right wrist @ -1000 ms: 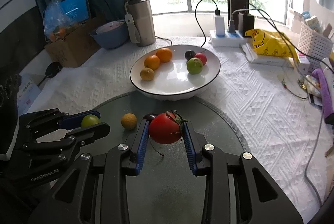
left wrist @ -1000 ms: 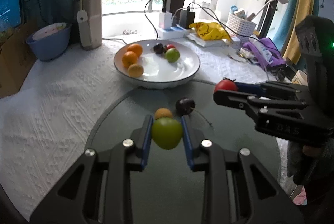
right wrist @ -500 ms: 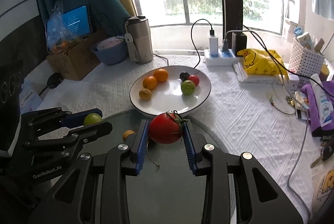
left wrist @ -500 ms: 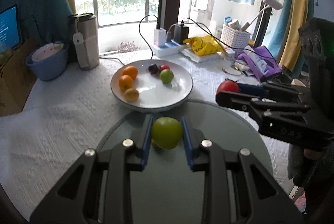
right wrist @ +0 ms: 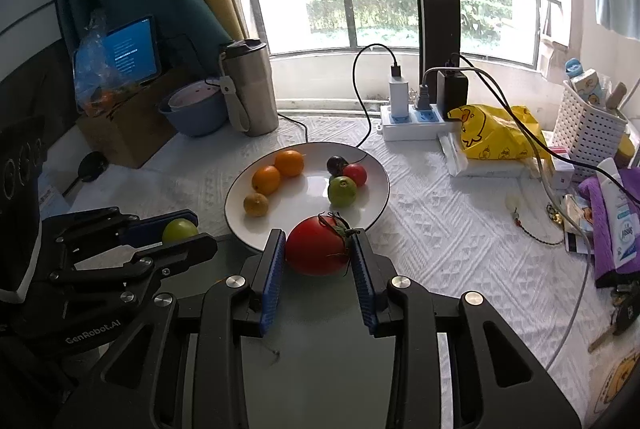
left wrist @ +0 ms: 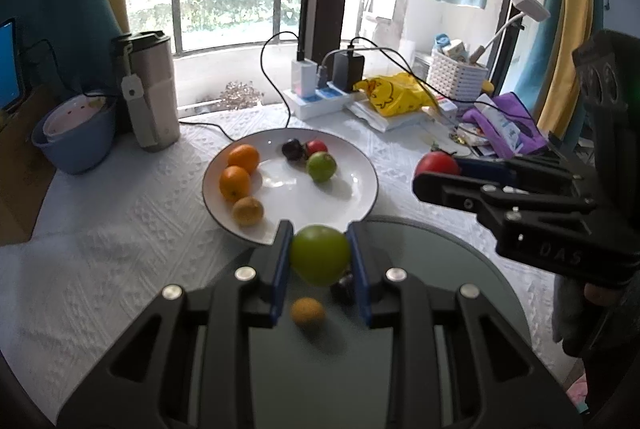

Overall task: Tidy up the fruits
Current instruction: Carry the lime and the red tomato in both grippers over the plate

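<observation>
Right wrist: white plate (right wrist: 376, 205), six fruits, right tool (right wrist: 319, 257) gripping tomato (right wrist: 316, 249).

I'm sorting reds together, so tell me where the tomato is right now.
The tomato is clamped in the right gripper, held just short of the white plate's near rim, in front of the green fruit.

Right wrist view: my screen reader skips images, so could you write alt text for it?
The right gripper holds a red tomato just short of a white plate of oranges and other small fruit. At left, the left gripper holds a green fruit.
</observation>
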A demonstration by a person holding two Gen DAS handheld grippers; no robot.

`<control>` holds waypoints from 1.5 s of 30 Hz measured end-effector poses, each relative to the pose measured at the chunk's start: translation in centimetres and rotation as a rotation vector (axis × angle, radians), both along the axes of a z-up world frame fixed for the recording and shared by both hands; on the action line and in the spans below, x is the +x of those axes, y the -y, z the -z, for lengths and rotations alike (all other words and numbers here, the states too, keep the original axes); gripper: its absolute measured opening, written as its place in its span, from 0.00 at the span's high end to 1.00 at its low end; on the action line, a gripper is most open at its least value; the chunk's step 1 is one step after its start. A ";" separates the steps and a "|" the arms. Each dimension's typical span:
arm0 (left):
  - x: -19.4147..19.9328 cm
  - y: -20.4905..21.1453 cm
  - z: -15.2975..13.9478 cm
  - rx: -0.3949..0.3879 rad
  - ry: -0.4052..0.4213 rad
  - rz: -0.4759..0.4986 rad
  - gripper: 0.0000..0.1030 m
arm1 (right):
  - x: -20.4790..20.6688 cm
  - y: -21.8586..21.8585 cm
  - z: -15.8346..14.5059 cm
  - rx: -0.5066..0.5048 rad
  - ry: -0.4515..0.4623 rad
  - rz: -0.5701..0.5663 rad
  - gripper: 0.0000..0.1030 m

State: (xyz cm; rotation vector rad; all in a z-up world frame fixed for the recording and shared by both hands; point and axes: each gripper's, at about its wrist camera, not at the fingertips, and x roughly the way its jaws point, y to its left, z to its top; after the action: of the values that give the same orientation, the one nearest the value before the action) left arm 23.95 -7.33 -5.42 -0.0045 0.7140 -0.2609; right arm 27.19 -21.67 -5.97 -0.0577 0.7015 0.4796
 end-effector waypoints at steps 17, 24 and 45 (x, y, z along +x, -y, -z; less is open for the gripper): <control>5.6 -0.7 2.2 -0.005 -0.033 0.000 0.72 | 4.8 -1.0 1.7 -0.019 -0.042 -0.007 0.66; 7.5 -1.3 3.1 -0.006 -0.048 -0.014 0.72 | 6.6 -1.8 2.8 -0.023 -0.066 -0.022 0.66; 10.2 -0.5 4.5 0.019 -0.091 -0.016 0.71 | 8.0 -1.9 5.0 -0.025 -0.095 -0.020 0.66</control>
State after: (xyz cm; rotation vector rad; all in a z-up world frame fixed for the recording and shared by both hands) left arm 34.20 -6.82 -9.92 -0.0041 0.8070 -0.2403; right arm 35.20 -19.74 -10.94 -0.0652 0.8006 0.4949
